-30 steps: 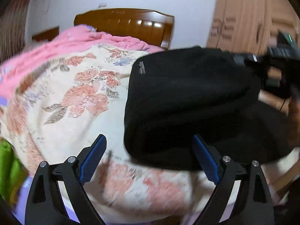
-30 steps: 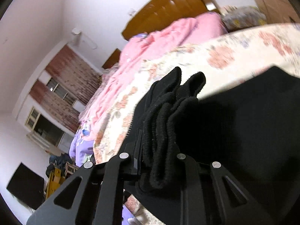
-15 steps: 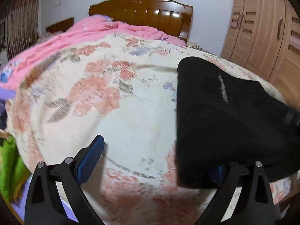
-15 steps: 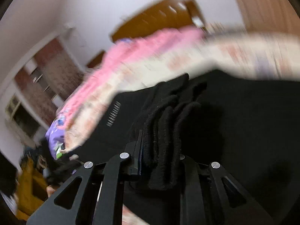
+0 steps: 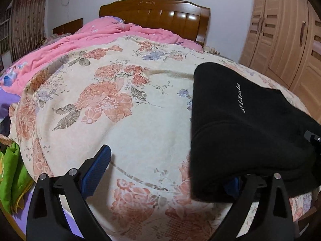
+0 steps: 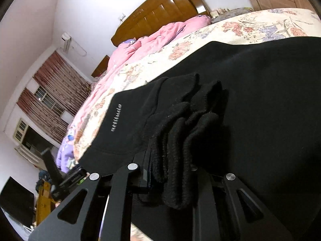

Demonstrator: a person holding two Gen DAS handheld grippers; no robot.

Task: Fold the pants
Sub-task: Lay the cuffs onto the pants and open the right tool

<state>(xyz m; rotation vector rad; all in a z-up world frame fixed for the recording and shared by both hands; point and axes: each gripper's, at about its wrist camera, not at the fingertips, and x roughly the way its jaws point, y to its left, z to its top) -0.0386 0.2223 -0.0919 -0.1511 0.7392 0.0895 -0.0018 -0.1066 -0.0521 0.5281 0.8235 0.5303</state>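
Folded pants held at one end by the right gripper, with the fold not yet secured

The floral bedspread point(image 5: 124, 120) covers most of the bed, and the black pants point(image 5: 246, 124) are laid on its right part, already doubled into a thick stack, with a pink quilt point(image 5: 112, 36) bunched near the headboard. The right gripper point(image 6: 170, 172) is pressed together on the bunched cuffs point(image 6: 180, 132), several ribbed layers being pinched between its fingers. The left gripper point(image 5: 166, 172) is spread wide; its left finger point(image 5: 96, 168) is free above the bedspread, while the other finger is partly hidden under the edge of the pants. If the cuffs are pulled sideways, the stack can be dragged and the layers shifted, because nothing is pressed on top. If the cuffs are released carelessly, they may spring apart. The hidden finger could also catch the lower layer and open the fold.
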